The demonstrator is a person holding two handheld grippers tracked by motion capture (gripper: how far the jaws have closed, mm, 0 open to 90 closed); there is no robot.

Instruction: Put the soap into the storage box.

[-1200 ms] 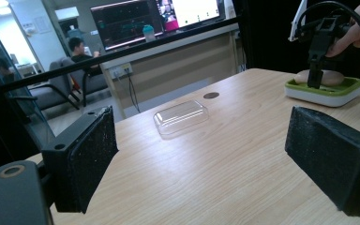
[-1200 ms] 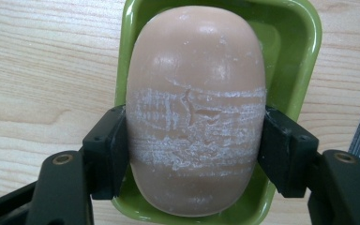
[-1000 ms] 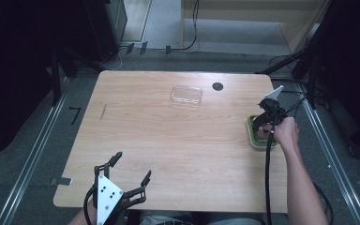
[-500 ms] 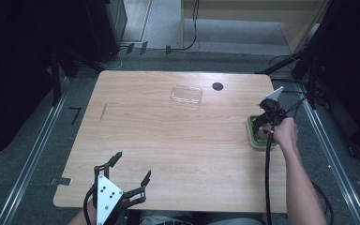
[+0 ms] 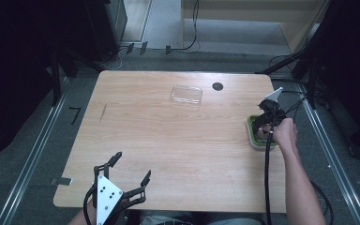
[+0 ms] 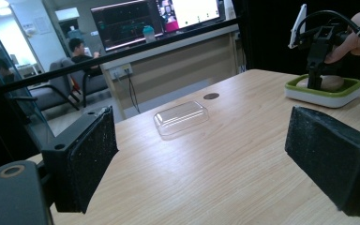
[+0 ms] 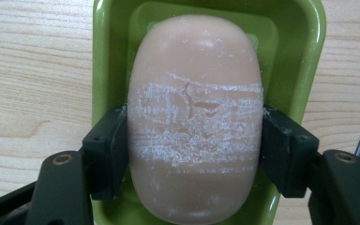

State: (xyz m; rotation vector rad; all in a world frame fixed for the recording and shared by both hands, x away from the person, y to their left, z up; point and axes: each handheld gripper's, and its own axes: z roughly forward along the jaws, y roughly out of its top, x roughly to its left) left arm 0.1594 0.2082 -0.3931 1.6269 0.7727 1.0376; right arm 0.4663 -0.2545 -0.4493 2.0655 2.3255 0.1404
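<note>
On the table (image 5: 178, 140), the right gripper (image 7: 192, 154) stays clamped on the soap (image 7: 194, 117).

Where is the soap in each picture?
High view: the soap is at the table's right edge, mostly hidden under the right tongs.
Left gripper view: top right, a tan lump behind the far tongs.
Right gripper view: centre, squeezed between the two jaws.
Shared landmark: the green dish under it.

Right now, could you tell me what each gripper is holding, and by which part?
The right gripper clamps the soap bar across its long sides, in the green dish. The left gripper is open, holding nothing.
</note>
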